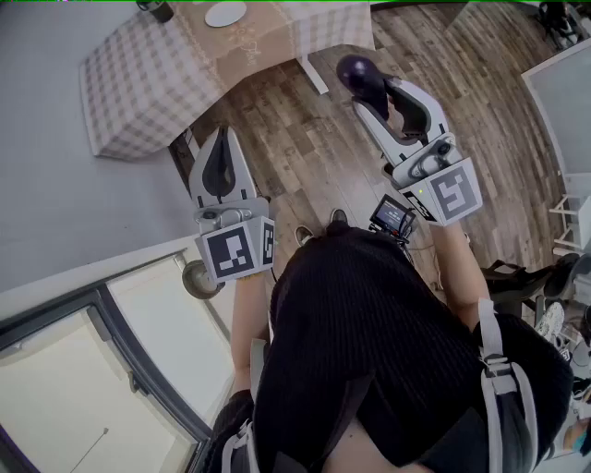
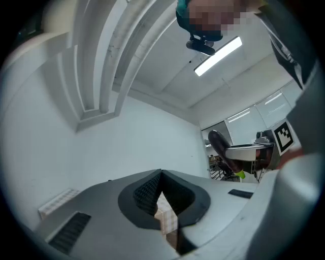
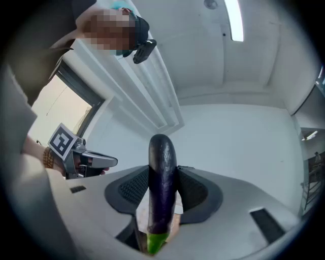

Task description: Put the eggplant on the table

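Note:
A dark purple eggplant [image 1: 355, 73] with a green stem end is clamped between the jaws of my right gripper [image 1: 373, 92], held out over the wooden floor. In the right gripper view the eggplant [image 3: 161, 183] stands lengthwise between the pads, its rounded tip pointing past the jaws. The table [image 1: 148, 83], under a checked cloth, stands ahead and to the left, apart from both grippers. My left gripper [image 1: 222, 135] is lower and to the left, jaws closed together with nothing in them. In the left gripper view its tips [image 2: 161, 174] meet, and the eggplant [image 2: 221, 148] shows off to the right.
A white plate [image 1: 226, 14] and a dark object [image 1: 157, 9] sit on the table's far side. Wood-plank floor [image 1: 305, 139] lies below the grippers. A window frame [image 1: 111, 323] fills the lower left, and white furniture [image 1: 568, 92] stands at the right.

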Demonstrator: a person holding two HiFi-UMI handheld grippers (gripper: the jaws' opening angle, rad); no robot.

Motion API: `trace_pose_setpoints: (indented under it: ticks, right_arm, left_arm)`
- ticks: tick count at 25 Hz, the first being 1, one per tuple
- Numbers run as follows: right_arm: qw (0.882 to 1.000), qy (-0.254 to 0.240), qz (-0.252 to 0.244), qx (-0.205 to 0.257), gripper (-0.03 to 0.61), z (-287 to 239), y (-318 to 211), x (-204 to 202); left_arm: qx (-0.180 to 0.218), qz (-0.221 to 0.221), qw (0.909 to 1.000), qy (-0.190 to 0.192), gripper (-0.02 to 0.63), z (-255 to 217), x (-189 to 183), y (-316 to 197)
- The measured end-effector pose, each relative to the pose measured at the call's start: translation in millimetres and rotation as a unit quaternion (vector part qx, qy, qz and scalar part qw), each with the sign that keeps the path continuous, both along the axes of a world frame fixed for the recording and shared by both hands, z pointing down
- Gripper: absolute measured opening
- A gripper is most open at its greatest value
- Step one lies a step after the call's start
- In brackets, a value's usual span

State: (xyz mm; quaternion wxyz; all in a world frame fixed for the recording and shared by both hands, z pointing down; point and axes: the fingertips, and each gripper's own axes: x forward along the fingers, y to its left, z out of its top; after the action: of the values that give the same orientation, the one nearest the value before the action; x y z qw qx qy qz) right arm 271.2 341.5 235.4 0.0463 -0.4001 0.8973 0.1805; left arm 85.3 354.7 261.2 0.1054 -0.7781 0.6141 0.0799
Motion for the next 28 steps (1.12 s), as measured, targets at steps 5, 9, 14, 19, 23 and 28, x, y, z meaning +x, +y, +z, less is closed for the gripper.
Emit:
trace_pose_setpoints:
  ticks: [5,9,14,19,23,28]
  right_arm:
    - [0.998,-0.029,0.016,-0.044,0.181,12,10,-19]
    - [0.997,-0.047,0.015,-0.054,0.181,17,6,-42]
    - [0.997,-0.051,0.014,-0.063,0.181,23,-8,-64]
    - [0.997,-0.050,0.002,-0.064,0.181,27,-42,-76]
    - [0.997,-0.057,-0.011,-0.059,0.181,31,-89,-82]
    - [0.996,-0.063,-0.017,-0.057,0.181,32,-156,-78]
  left_arm:
    - [-0.023,0.027,0.9994,-0.001,0.009,6,-6,6]
    - [-0.025,0.043,0.9987,0.009,0.009,8,-18,6]
    - [-0.043,0.046,0.9980,0.010,0.009,21,-35,-8]
    - [-0.050,0.035,0.9981,0.005,0.009,32,-48,-40]
    - [-0.060,0.025,0.9979,-0.003,0.009,45,-52,-79]
    - [-0.060,0.019,0.9980,-0.010,0.009,45,-50,-138]
